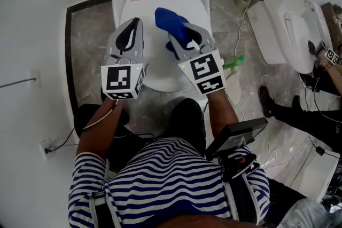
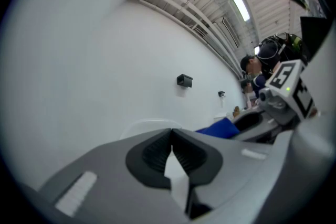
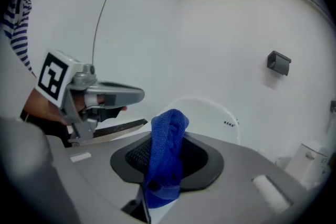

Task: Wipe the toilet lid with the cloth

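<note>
A white toilet with its lid (image 1: 160,5) down stands right in front of me in the head view. My right gripper (image 1: 184,34) is shut on a blue cloth (image 1: 171,23), held over the lid's middle; in the right gripper view the cloth (image 3: 165,157) sticks up from between the closed jaws. My left gripper (image 1: 130,34) hovers over the lid's left part with its jaws shut and nothing between them, as the left gripper view (image 2: 171,152) shows. Only the rounded far edge of the toilet (image 3: 205,110) peeks over the jaws.
A second white toilet (image 1: 291,18) stands at the right with another person's legs and gripper (image 1: 328,56) beside it. Cables run over the marble floor (image 1: 91,45). A green bottle (image 1: 235,64) lies right of the toilet. A wall socket (image 1: 45,147) sits low left.
</note>
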